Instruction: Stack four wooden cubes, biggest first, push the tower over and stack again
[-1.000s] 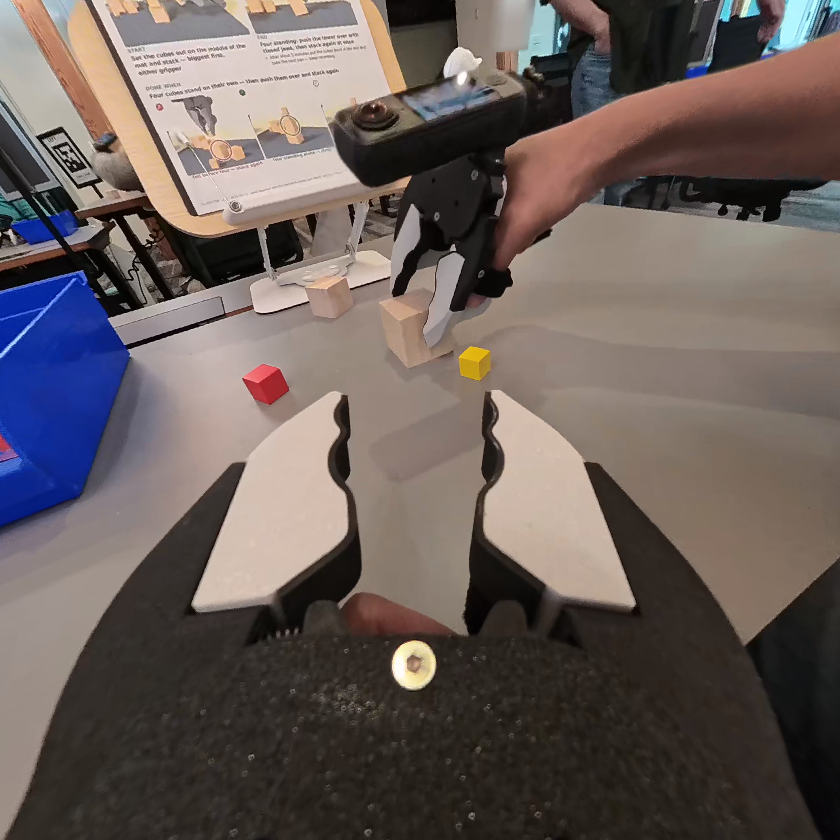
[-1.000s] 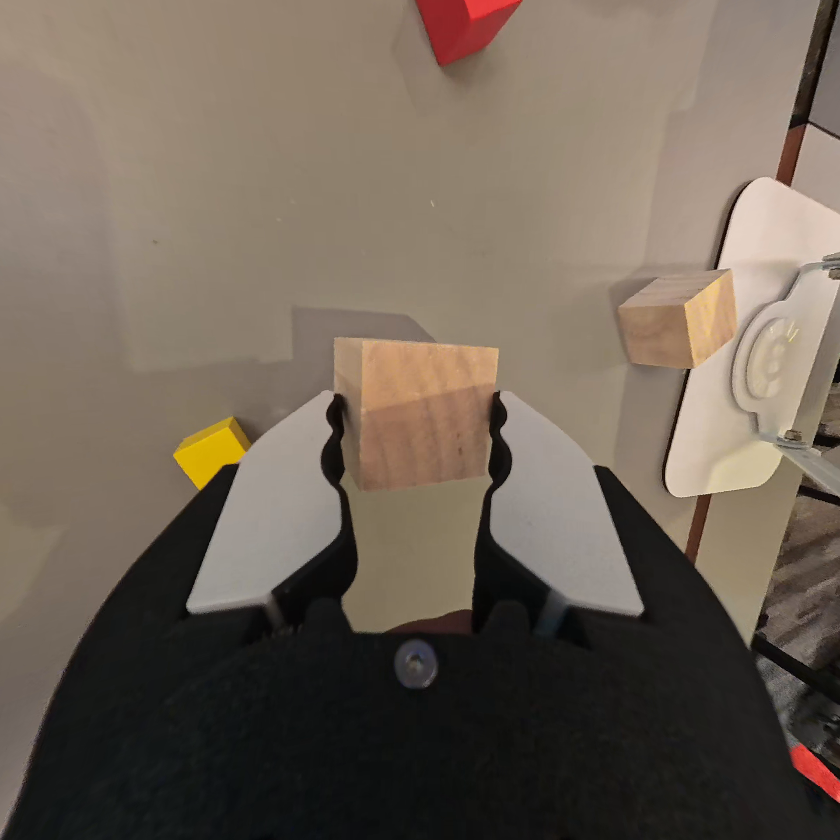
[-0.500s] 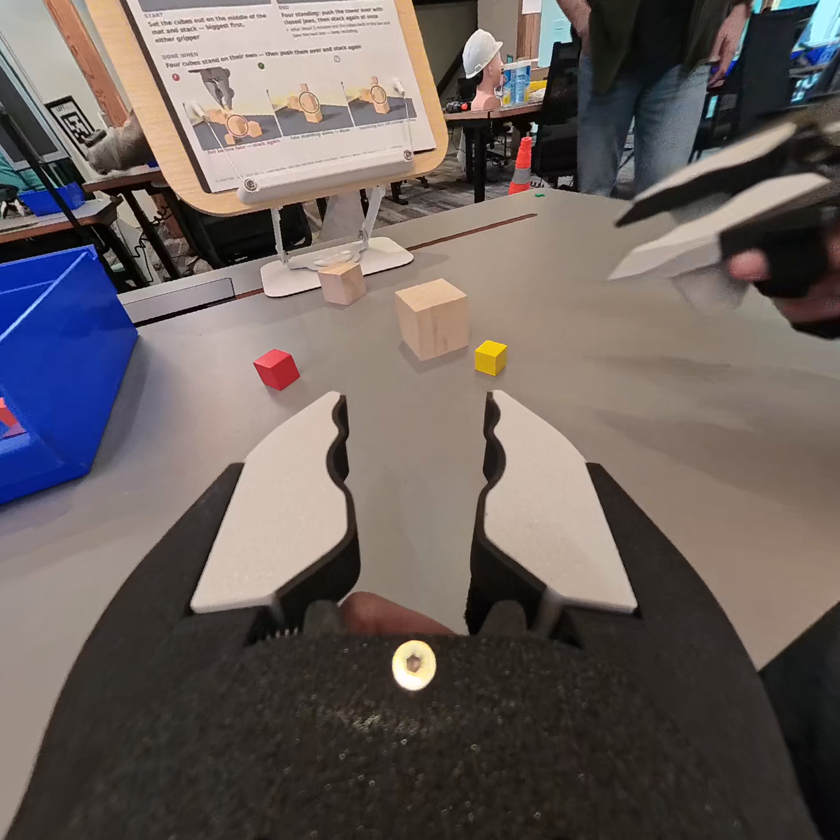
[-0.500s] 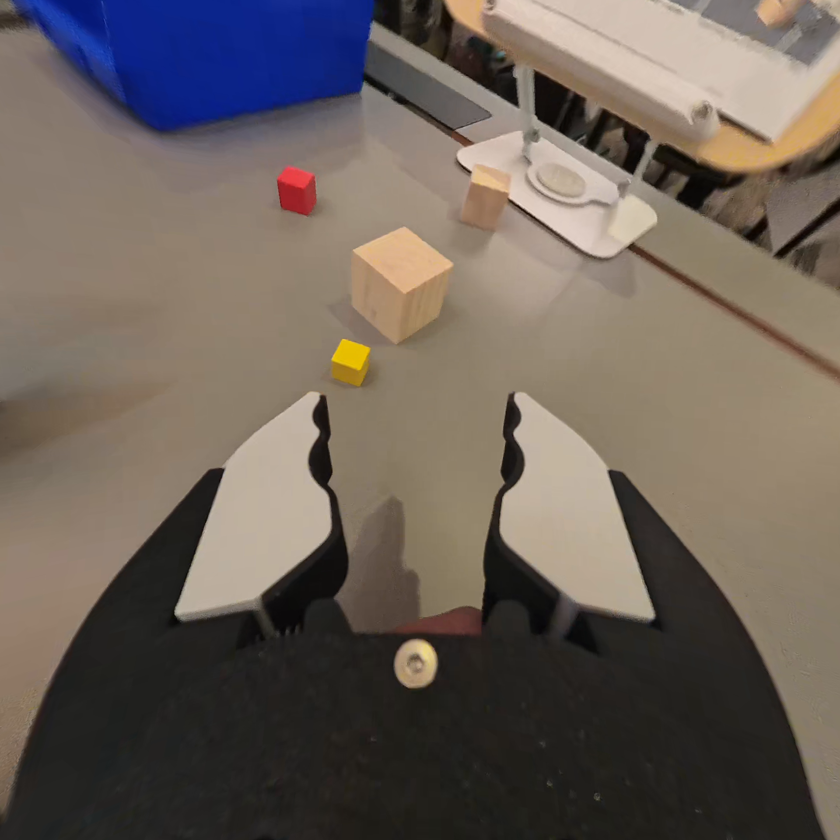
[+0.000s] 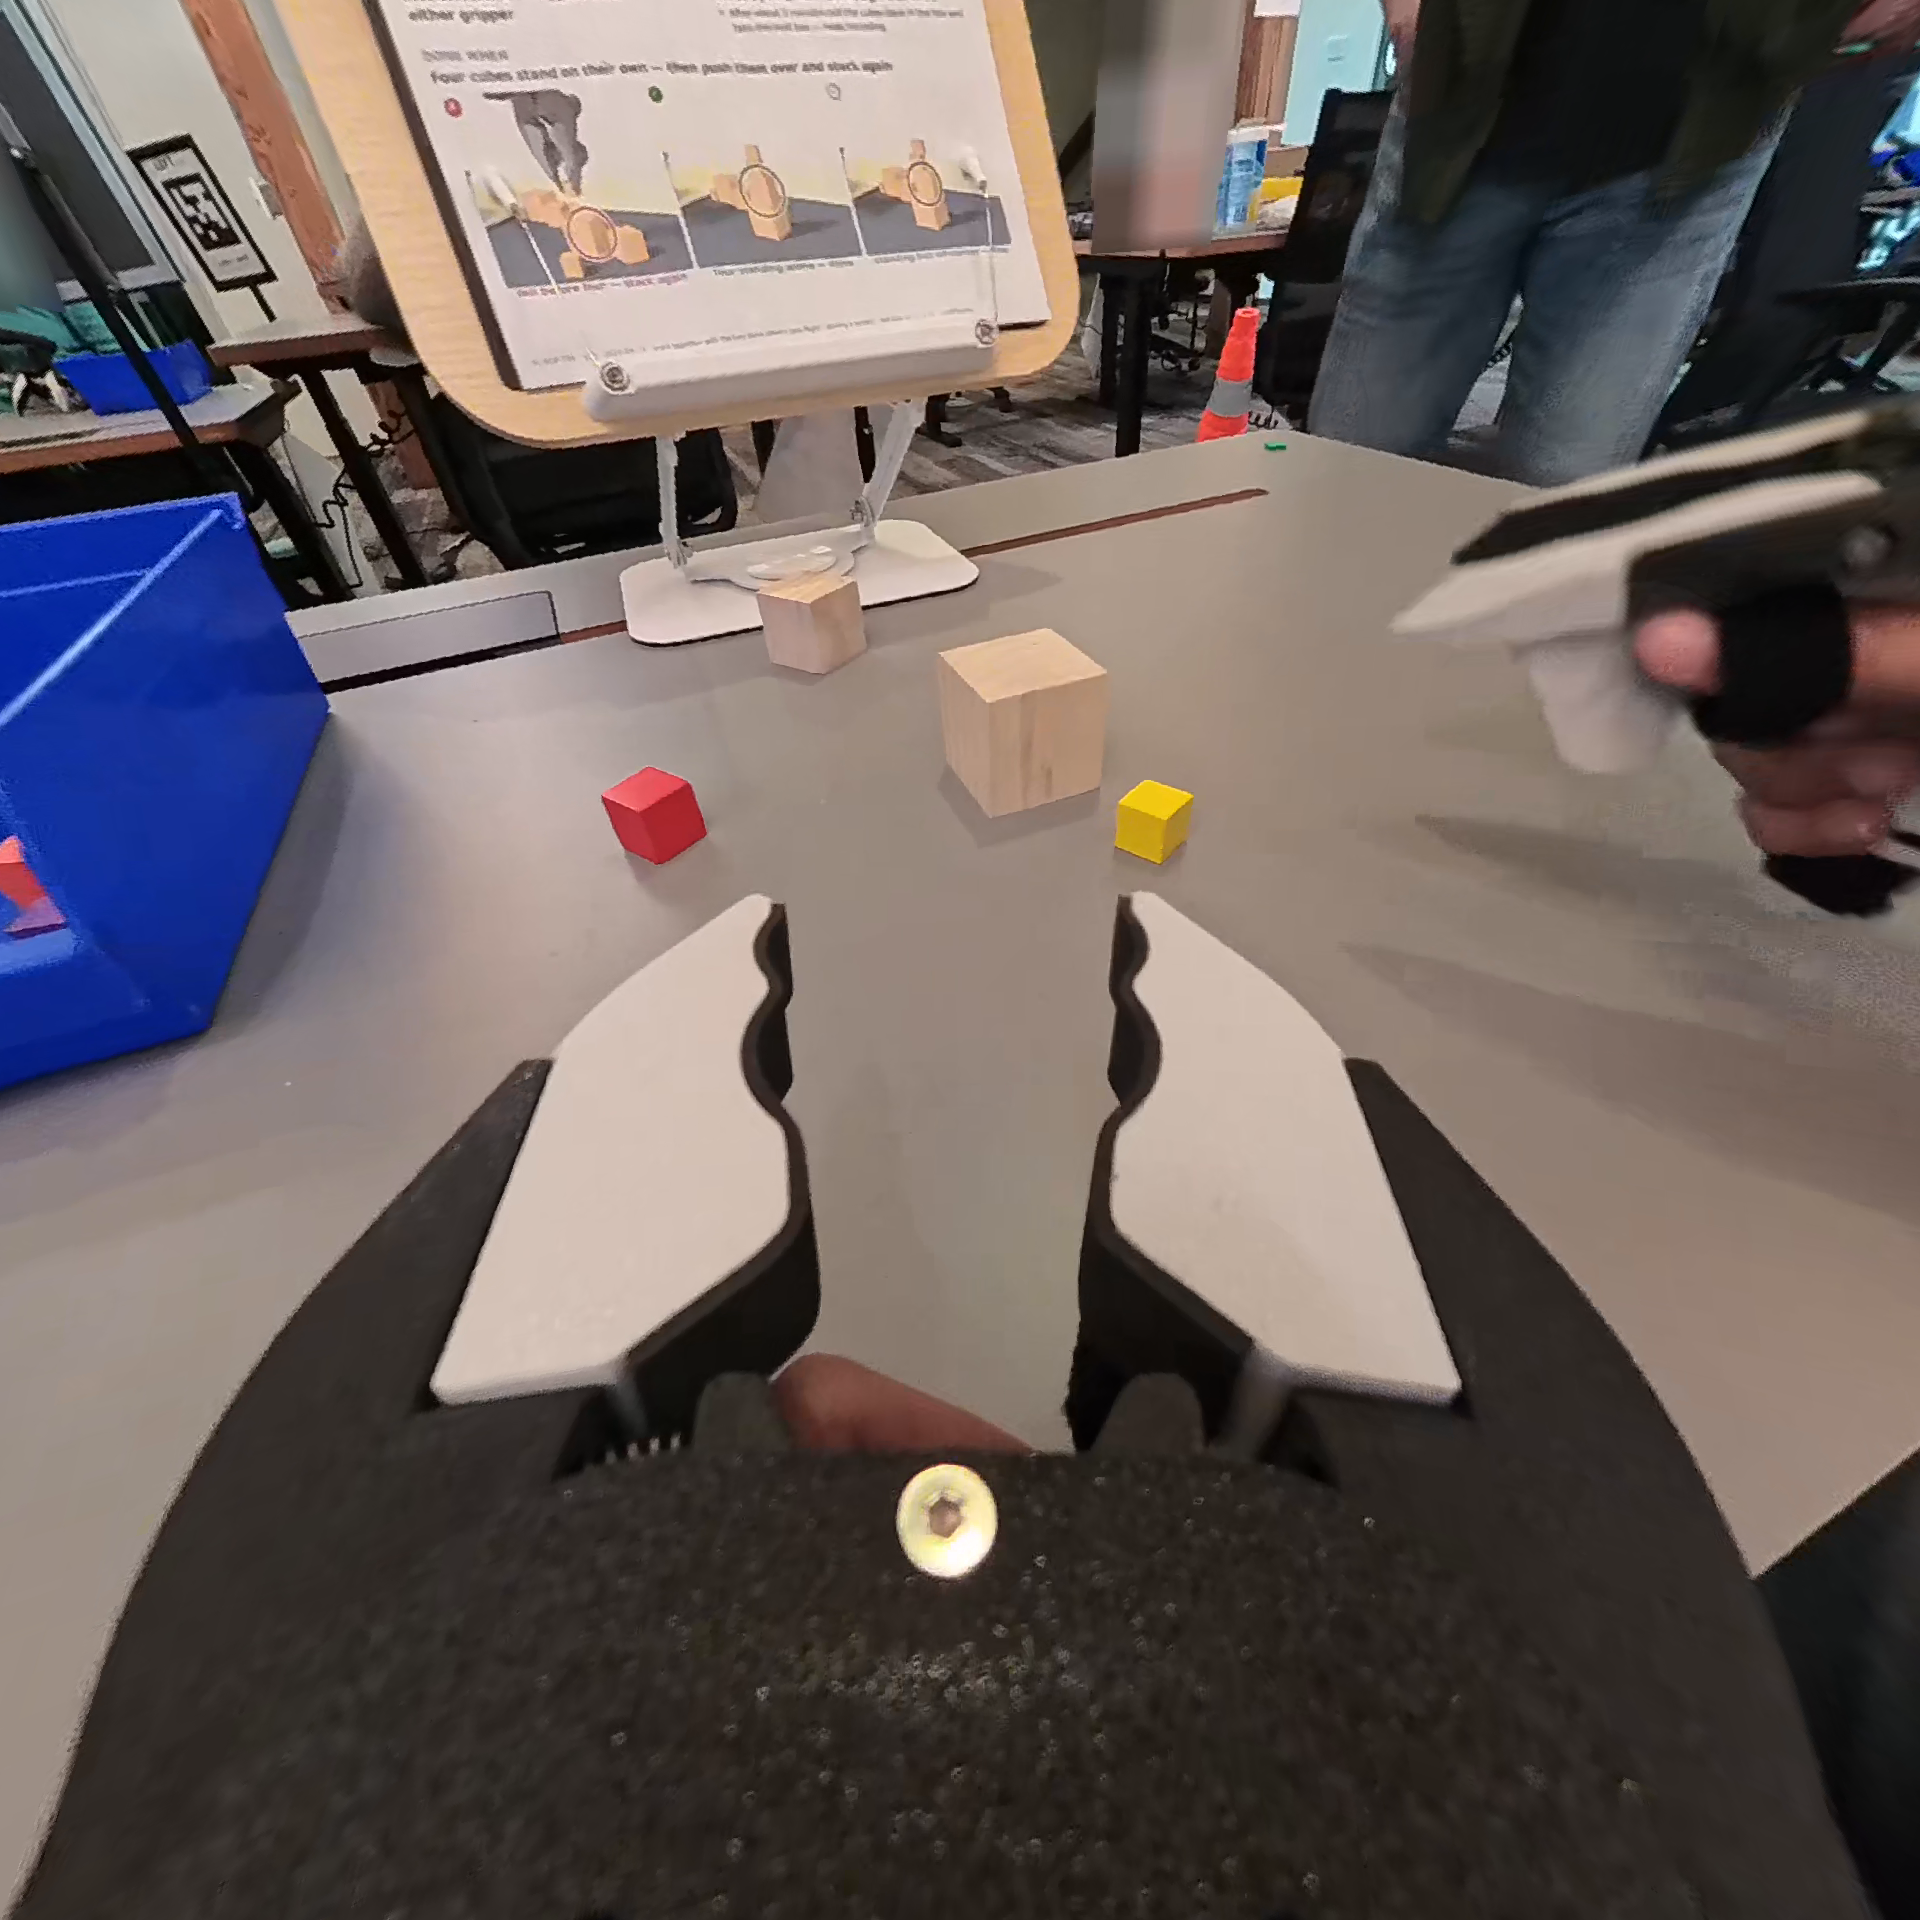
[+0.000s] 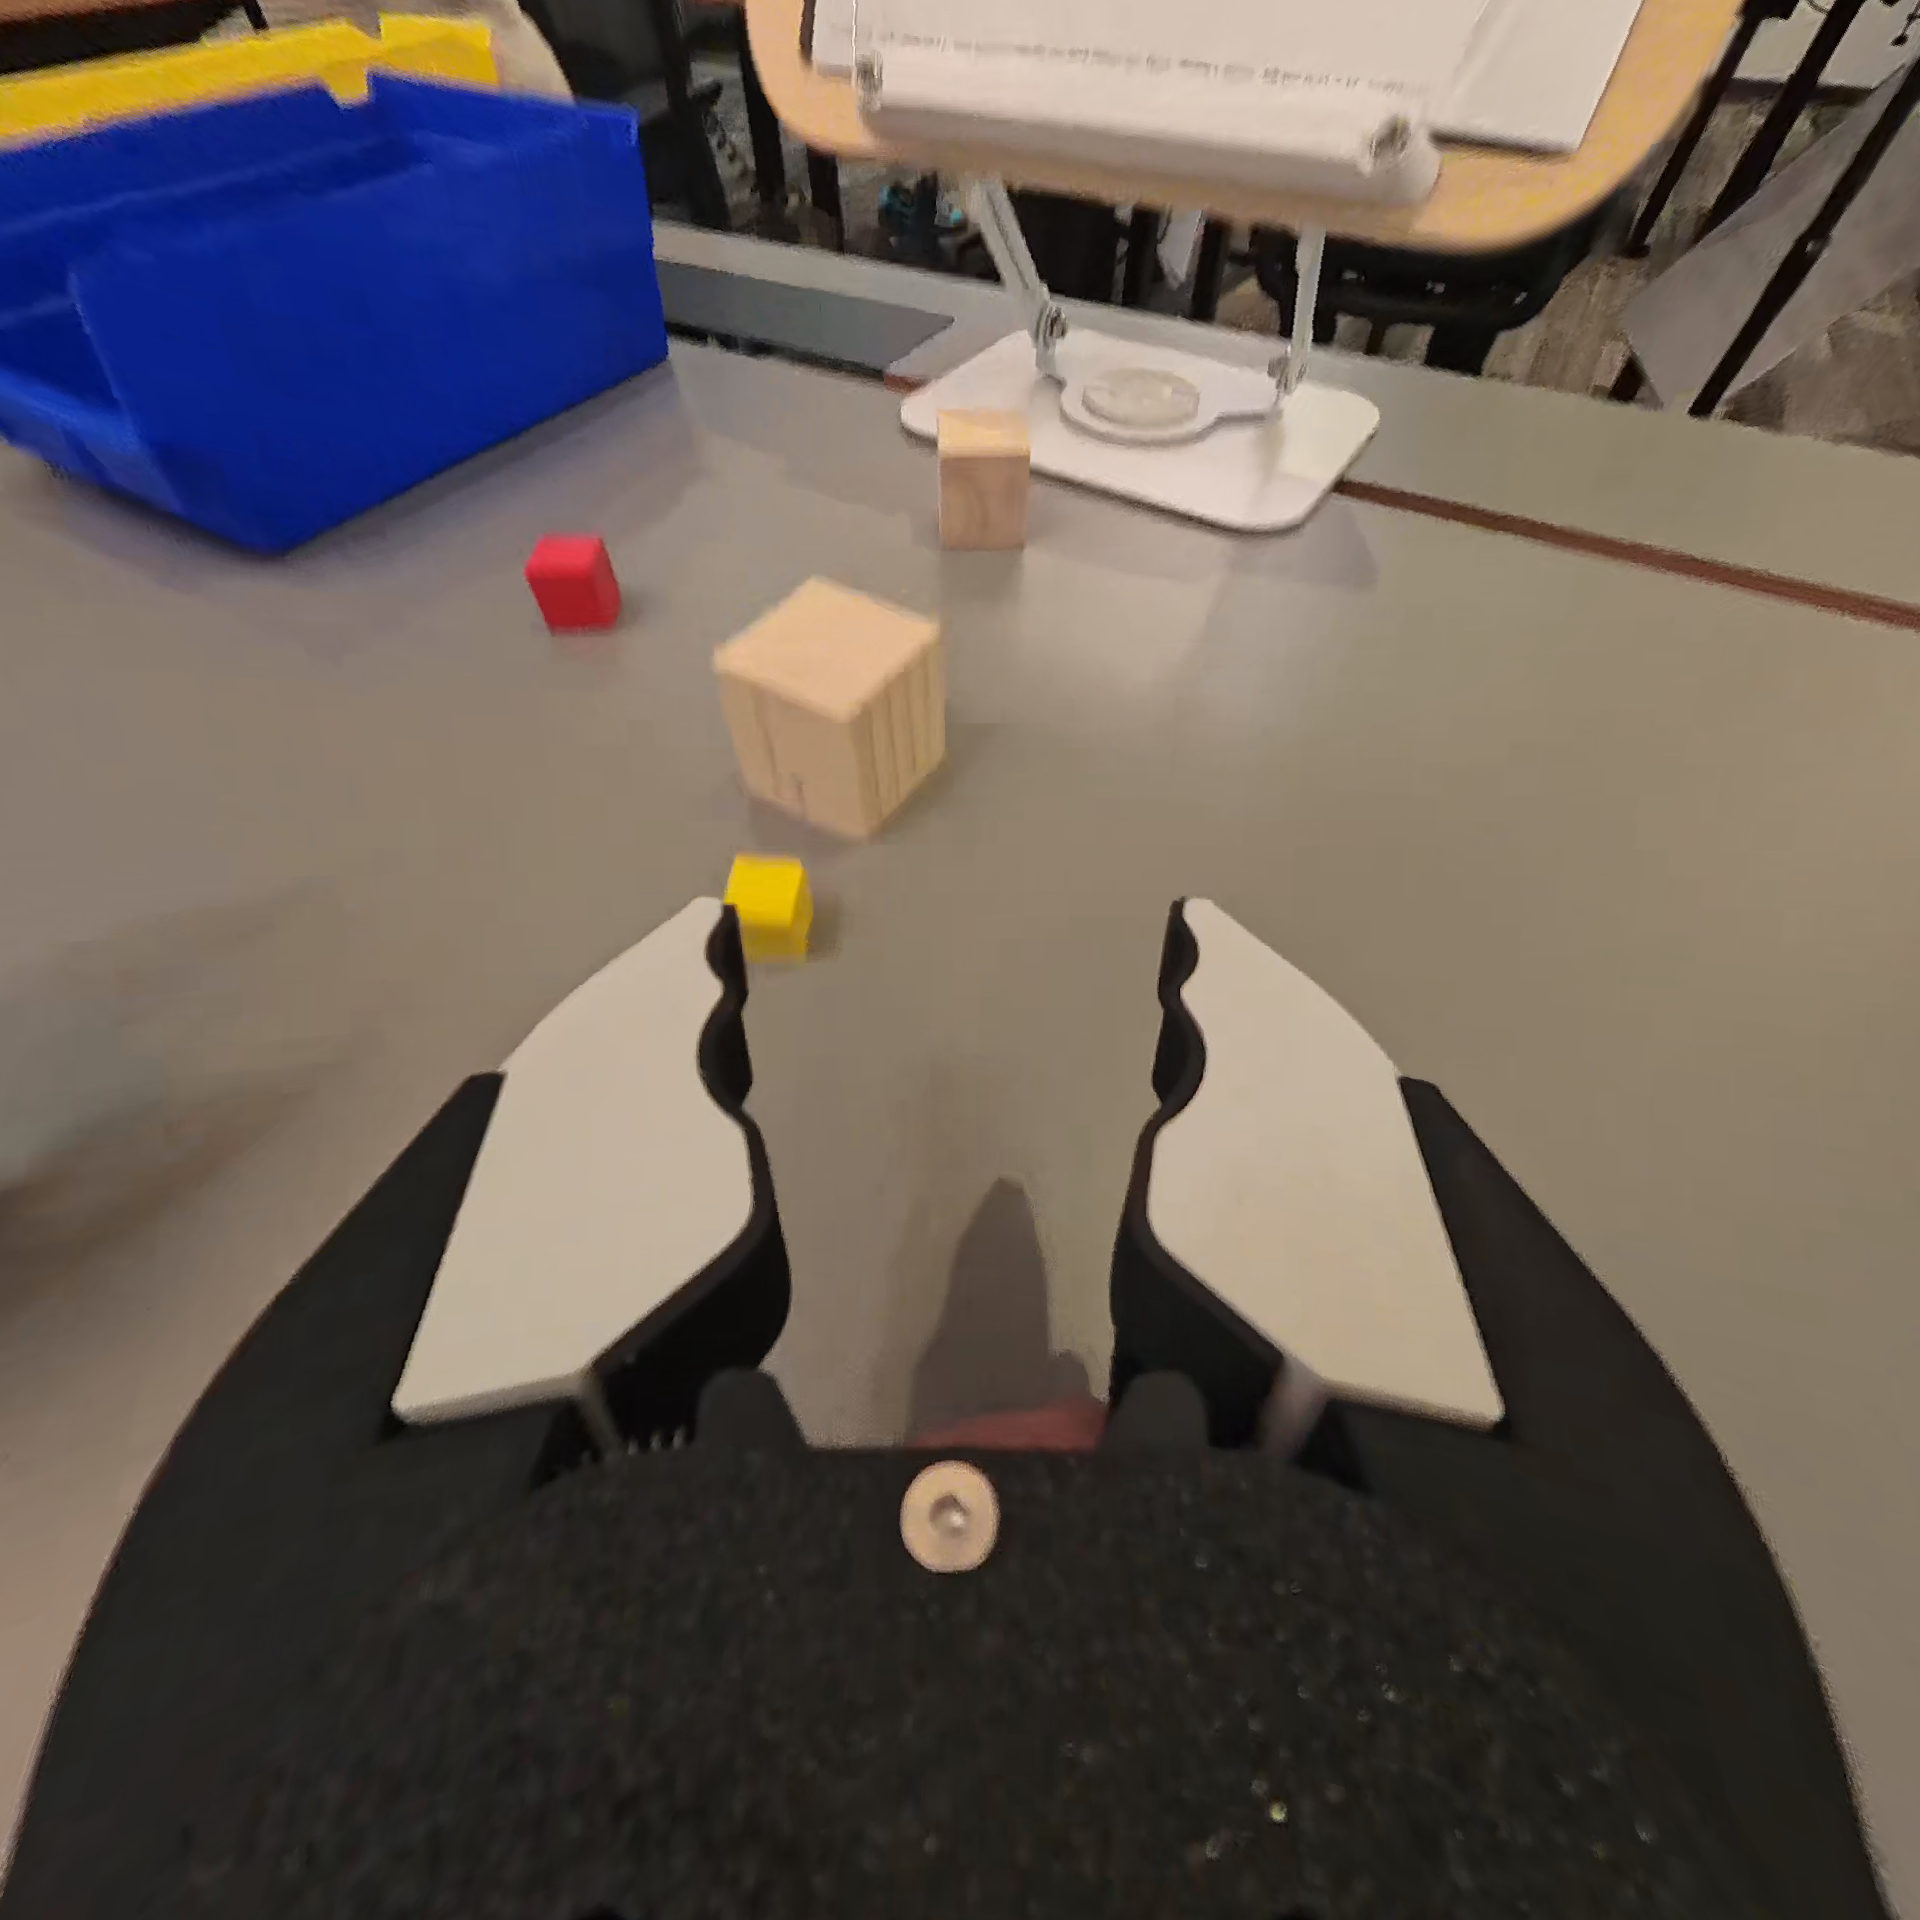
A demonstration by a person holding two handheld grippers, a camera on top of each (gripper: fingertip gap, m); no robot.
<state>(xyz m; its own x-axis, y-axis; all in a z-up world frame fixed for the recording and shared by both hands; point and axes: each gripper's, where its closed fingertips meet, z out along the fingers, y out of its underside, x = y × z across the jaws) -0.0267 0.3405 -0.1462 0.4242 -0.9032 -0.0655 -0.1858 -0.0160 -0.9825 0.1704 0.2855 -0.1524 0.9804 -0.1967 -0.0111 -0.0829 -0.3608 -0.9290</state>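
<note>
A second ago the right gripper point(image 6: 951, 914) was pinching the big cube point(image 5: 1021, 719) from above; now it has let go and pulled back to the right, and its fingers are wide apart with nothing between them. The left gripper point(image 5: 948, 909) has hardly moved — it hangs low over the table point(image 5: 1351, 1039), its fingers spread and holding nothing. The table is grey and wide. On its left side sits a blue bin point(image 5: 125, 769), well apart from the cubes. At the far edge stands a board point(image 5: 727, 208) with pictures on a white stand point(image 5: 914, 571). Behind the table a person point(image 5: 1558, 229) in jeans is standing. The big cube stands flat in the middle of the table, alone, with nothing on top. The mid cube point(image 5: 811, 619), also plain wood, sits farther back, just in front of the stand's foot and partly hiding it. The red cube point(image 5: 655, 814) is off to the left of the big one, with a clear gap between them. The yellow cube point(image 5: 1153, 821) is the smallest — it sits just beside the big cube on its near right side, not touching. In the right wrist view the yellow cube lies right by the tip of that gripper's left finger. No cube is on another cube. In the left wrist view the right gripper shows blurry at the right edge, above the table.
</note>
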